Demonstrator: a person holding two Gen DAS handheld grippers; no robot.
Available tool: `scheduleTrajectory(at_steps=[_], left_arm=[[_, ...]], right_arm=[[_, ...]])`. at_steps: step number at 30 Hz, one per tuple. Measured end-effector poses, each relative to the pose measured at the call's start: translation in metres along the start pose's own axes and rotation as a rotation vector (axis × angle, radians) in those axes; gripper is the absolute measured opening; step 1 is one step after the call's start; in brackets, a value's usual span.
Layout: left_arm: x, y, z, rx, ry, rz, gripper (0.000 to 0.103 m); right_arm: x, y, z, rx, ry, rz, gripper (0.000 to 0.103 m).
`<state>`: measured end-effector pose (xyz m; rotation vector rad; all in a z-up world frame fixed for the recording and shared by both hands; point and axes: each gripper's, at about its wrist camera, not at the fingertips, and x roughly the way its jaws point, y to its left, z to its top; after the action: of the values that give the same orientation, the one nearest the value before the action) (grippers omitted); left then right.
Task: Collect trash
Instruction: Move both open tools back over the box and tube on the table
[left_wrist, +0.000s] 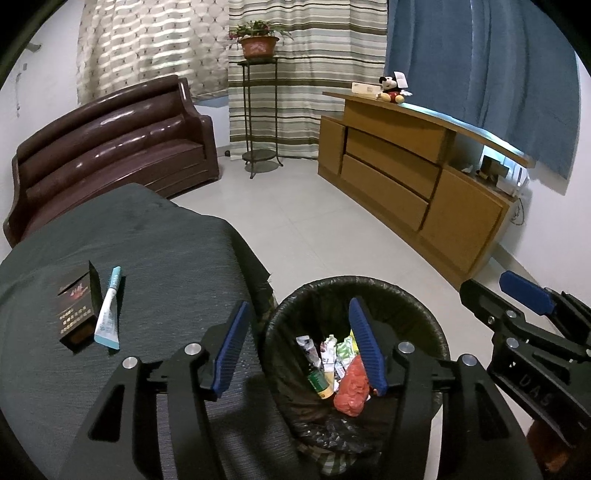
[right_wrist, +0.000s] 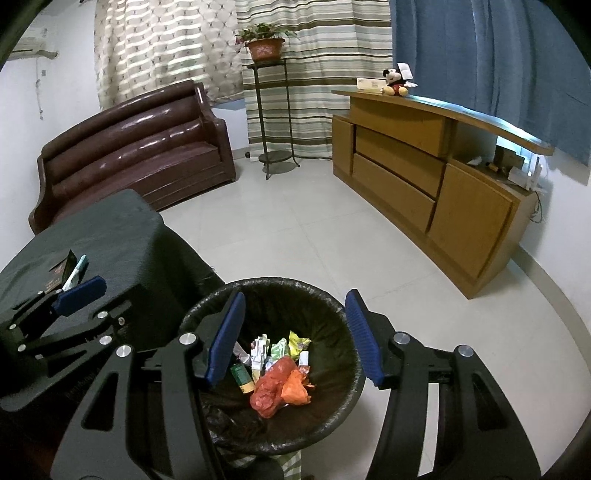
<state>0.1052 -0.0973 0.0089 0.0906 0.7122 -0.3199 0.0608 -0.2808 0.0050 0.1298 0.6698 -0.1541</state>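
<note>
Your cloth-covered bench (left_wrist: 147, 236) stands just beside the lined bin (right_wrist: 347, 391), where the trash (right_wrist: 277, 365) lies. A dark box (left_wrist: 75, 310) and tube (left_wrist: 109, 310), possibly toothpaste, remain on the bench. Your left hand-held gripper (left_wrist: 299, 347) and right hand-held gripper (right_wrist: 295, 339) hang open and empty above the bin.

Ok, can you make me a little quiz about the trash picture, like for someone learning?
1. True or false: the left gripper holds a wrapper.
2. What lies beside the dark box on the table?
3. Where is the red bag: A sofa, B trash bin, C floor?

Key: 1 false, its jaws are open and empty. 2 a white tube. 3 B.
</note>
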Motion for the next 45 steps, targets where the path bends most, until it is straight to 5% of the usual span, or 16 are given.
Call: scheduleTrajectory(at_steps=[16,45], left_arm=[[-0.029,0.068,-0.013,-0.096,0.005,0.102,0.059],[-0.070,0.234,-0.054,-0.339,0.023,0.372,0.061]], right_arm=[[0.000,0.048,-0.003,-0.064,0.018,0.074,0.055],[0.014,0.226,0.001,-0.259,0.073,0.332,0.055]])
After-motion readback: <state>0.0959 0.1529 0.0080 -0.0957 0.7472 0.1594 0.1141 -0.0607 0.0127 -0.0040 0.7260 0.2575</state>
